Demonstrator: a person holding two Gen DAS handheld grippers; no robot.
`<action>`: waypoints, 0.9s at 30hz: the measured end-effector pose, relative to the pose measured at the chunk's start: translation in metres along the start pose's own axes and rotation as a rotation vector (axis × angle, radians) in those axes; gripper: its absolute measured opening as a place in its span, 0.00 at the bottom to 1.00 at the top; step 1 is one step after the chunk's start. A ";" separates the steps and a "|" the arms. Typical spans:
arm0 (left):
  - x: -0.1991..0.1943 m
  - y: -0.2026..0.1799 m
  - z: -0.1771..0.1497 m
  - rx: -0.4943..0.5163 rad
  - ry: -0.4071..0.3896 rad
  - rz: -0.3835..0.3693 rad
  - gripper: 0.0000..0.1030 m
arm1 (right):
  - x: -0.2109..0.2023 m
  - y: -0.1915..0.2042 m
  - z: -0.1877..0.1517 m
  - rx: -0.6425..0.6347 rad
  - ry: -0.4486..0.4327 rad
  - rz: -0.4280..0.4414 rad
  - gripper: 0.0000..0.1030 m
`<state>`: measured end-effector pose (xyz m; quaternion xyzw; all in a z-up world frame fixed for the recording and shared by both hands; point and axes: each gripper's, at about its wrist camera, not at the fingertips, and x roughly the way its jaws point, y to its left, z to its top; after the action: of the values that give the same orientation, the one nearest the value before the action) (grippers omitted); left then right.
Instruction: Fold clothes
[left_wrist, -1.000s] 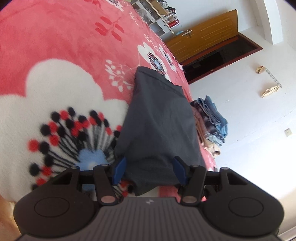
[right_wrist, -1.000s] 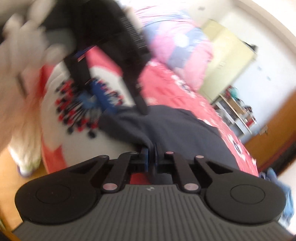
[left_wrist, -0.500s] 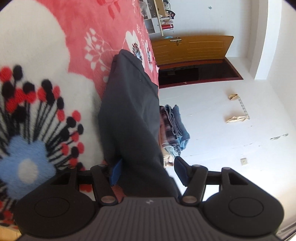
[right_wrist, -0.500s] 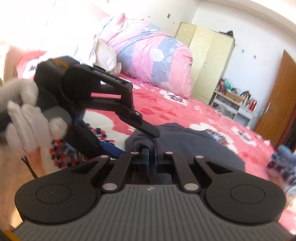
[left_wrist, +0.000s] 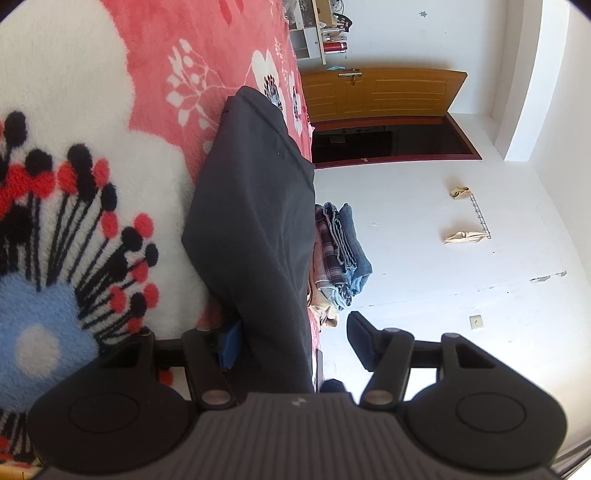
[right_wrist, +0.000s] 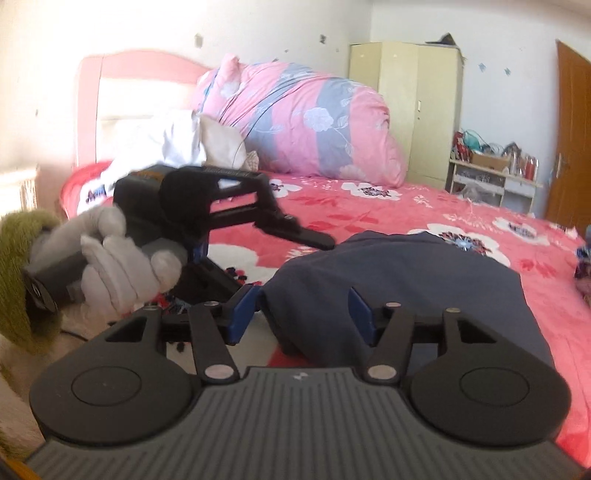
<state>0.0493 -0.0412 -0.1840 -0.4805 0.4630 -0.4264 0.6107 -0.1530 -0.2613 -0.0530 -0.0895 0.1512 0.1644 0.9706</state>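
The folded dark navy cloth garment (right_wrist: 399, 280) lies soft and limp on the red flower-patterned fleece bed blanket (right_wrist: 369, 210). Right hand-held gripper (right_wrist: 301, 312), jaws just sprung apart, straddles its six-o'clock edge ungripped; left hand-held gripper (left_wrist: 295, 341) released too. Best pinch: near corners.

No text, label or number can be read in either view. The small pale mark on each gripper's ribbed body is too small to make out.
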 end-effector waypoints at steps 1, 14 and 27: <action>0.001 0.000 0.000 0.001 0.001 -0.002 0.58 | 0.007 0.007 -0.001 -0.044 0.008 -0.013 0.56; -0.016 0.003 0.015 0.011 -0.055 -0.001 0.58 | 0.050 0.025 -0.006 -0.259 0.059 -0.290 0.05; 0.021 -0.013 0.052 0.086 0.007 -0.066 0.18 | 0.047 0.040 -0.006 -0.508 0.009 -0.320 0.05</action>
<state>0.1032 -0.0536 -0.1685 -0.4673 0.4303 -0.4675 0.6148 -0.1264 -0.2117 -0.0788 -0.3529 0.0936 0.0414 0.9300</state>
